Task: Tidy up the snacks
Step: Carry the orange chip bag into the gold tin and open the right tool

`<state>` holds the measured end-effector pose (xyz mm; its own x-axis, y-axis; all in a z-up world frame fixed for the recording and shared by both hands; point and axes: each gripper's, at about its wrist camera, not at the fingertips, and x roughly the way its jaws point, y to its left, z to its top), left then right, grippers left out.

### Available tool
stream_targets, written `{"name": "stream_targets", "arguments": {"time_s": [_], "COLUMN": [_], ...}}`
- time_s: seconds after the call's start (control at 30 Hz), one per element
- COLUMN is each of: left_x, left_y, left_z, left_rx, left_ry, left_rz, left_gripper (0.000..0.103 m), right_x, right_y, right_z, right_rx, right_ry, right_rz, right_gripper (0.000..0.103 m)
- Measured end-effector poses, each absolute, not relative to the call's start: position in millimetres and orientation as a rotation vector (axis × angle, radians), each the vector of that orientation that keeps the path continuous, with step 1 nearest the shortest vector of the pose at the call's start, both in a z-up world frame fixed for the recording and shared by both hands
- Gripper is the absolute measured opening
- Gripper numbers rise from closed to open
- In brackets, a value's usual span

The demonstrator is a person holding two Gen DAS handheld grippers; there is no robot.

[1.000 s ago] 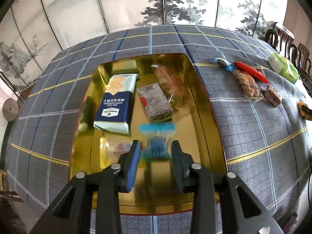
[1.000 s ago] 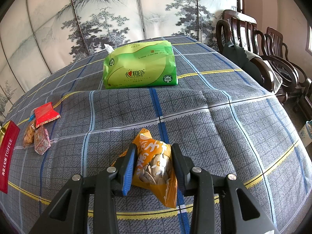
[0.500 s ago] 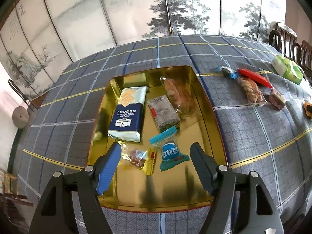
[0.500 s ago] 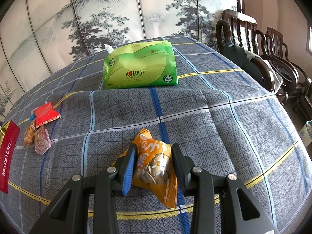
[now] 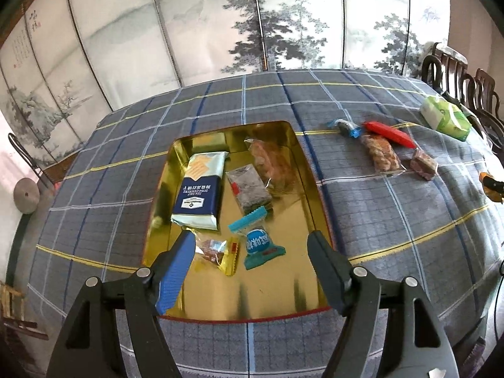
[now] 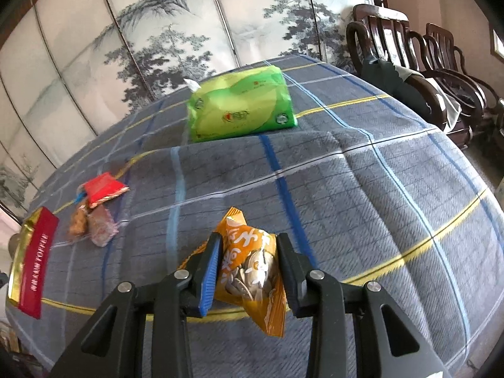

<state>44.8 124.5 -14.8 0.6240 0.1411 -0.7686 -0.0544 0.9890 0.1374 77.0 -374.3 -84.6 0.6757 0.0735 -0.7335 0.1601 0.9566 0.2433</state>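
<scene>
The left gripper hung spread and empty above the gold rectangular tin tray, where a blue-wrapped candy lay near its front edge. The right gripper clenched an orange crinkly packet of seeds over the plaid tablecloth's front edge. That packet's transfer seemed in hand, calling for a carry leftward to the tray.

From my right tool's camera the gold tray is cut off at the left edge, and the tissue pack print is too blurred to read. My left view clips an orange packet at the right edge.
</scene>
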Motion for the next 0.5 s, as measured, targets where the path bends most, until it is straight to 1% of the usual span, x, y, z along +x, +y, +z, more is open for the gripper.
{"name": "stream_targets", "arguments": {"time_s": [0.2,0.5], "left_x": [36.0,20.2], "left_y": [134.5,158.1], "left_z": [-8.8,-4.2], "left_rx": [0.076,0.043], "left_ry": [0.881,0.873], "left_rz": [0.129,0.149], "left_gripper": [0.071,0.075], "right_x": [65.8,73.9], "right_y": [-339.2,-227.2], "right_z": [-65.6,-21.1], "right_rx": [0.317,0.243], "right_ry": [0.802,0.765], "right_rz": [0.044,0.297], "right_gripper": [0.035,0.035]}}
